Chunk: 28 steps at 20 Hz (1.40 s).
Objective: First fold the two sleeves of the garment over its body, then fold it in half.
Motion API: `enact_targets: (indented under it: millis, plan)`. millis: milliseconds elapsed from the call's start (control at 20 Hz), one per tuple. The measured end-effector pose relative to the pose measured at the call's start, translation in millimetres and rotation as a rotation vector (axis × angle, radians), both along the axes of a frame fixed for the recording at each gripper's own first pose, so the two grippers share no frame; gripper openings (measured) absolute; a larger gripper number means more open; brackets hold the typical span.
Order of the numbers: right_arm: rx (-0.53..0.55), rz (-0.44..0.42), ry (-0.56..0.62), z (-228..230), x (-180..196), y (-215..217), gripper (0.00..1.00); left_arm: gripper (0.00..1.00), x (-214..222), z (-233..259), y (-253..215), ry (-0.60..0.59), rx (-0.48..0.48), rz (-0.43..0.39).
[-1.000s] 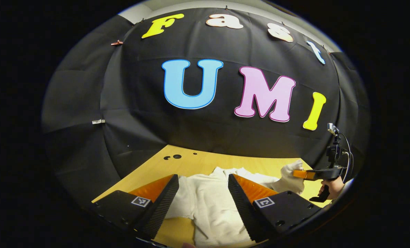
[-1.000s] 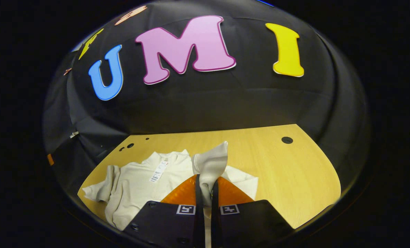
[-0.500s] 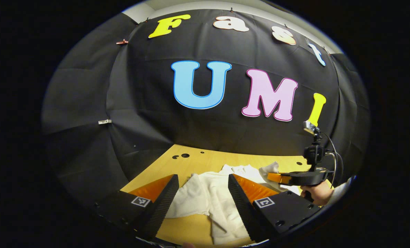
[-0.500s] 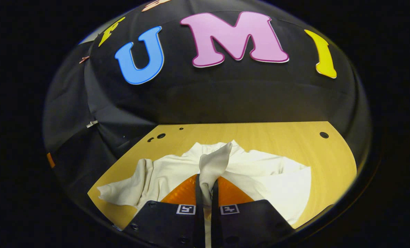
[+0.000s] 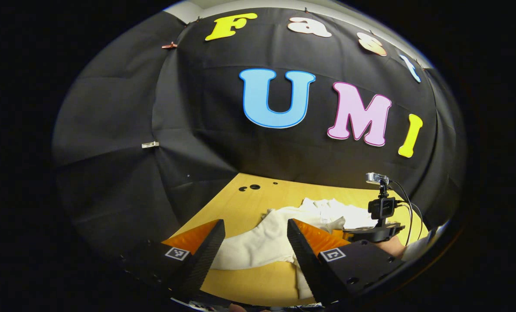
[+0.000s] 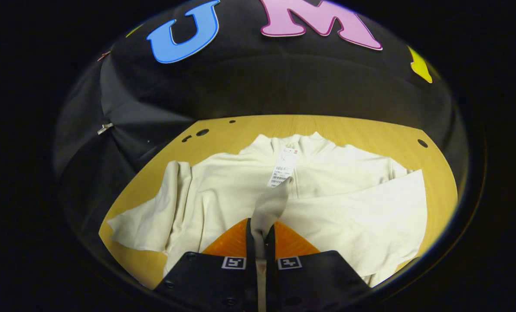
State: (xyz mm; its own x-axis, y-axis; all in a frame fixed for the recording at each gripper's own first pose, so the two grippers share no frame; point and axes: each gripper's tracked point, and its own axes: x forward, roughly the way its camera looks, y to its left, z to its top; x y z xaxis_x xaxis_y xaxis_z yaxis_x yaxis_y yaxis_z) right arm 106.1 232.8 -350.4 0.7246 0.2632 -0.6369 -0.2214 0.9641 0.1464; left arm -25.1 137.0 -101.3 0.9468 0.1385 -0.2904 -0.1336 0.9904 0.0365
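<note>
A cream long-sleeved garment (image 6: pixel 223 186) lies spread on the wooden table (image 6: pixel 340 125), collar toward the far wall, with a paper tag (image 6: pixel 282 167) at the neck. My right gripper (image 6: pixel 258 236) is shut on the cuff of one sleeve (image 6: pixel 357 221), which now stretches across the body from the right. The other sleeve (image 6: pixel 145 221) lies loose at the garment's left side. My left gripper (image 5: pixel 253 245) hangs open over the garment's near edge (image 5: pixel 258 247), holding nothing. In the left gripper view the right gripper (image 5: pixel 373 234) sits low over the garment.
Small round holes (image 6: pixel 201 132) mark the table's far left, and one hole (image 6: pixel 422 143) sits at the far right. Black cloth walls close in the table's back and left. A hand (image 5: pixel 392 248) holds the right gripper.
The right gripper has carried the sleeve cuff leftward over the body and lowered toward it. The left gripper has drifted left, staying open.
</note>
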Motion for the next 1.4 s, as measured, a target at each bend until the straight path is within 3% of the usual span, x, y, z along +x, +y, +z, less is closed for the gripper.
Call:
enact_targets:
  millis: [150,250,300,350,400,500,550,600,650,700,1050,1250,1400]
  plan:
    - [0.028,-0.026,0.042,-10,-5,4,0.2,0.94,2,-12,18,0.016,0.012,0.008]
    - [0.052,-0.015,0.048,-8,-8,11,0.2,0.94,3,-24,30,0.034,0.008,0.018]
    - [0.063,-0.007,0.05,-4,-10,15,0.29,0.94,3,-26,35,0.039,0.003,0.024]
    - [0.079,0.005,0.053,-3,-13,21,0.24,0.94,4,-31,37,0.044,-0.004,0.029]
    - [0.096,0.017,0.059,-1,-15,26,0.37,0.94,5,-34,40,0.047,-0.009,0.033]
    - [0.117,0.029,0.067,1,-20,35,0.44,0.93,6,-41,44,0.056,-0.009,0.037]
    - [0.13,0.027,0.071,5,-23,38,0.34,0.94,7,-47,47,0.067,-0.001,0.037]
    - [0.139,0.025,0.073,9,-26,39,0.47,0.94,9,-54,49,0.075,0.007,0.037]
    - [0.14,0.025,0.069,15,-29,38,0.39,0.93,11,-60,51,0.082,0.014,0.036]
    - [0.133,0.027,0.065,20,-33,35,0.54,0.93,14,-66,53,0.091,0.022,0.039]
    - [0.06,0.076,0.021,54,-72,-8,0.56,0.94,24,-127,85,0.177,0.0,0.151]
    - [0.074,0.026,0.026,67,-91,-32,0.55,0.94,19,-161,116,0.255,-0.02,0.262]
    - [0.072,0.004,0.032,68,-103,-44,0.55,0.94,22,-176,130,0.276,-0.01,0.286]
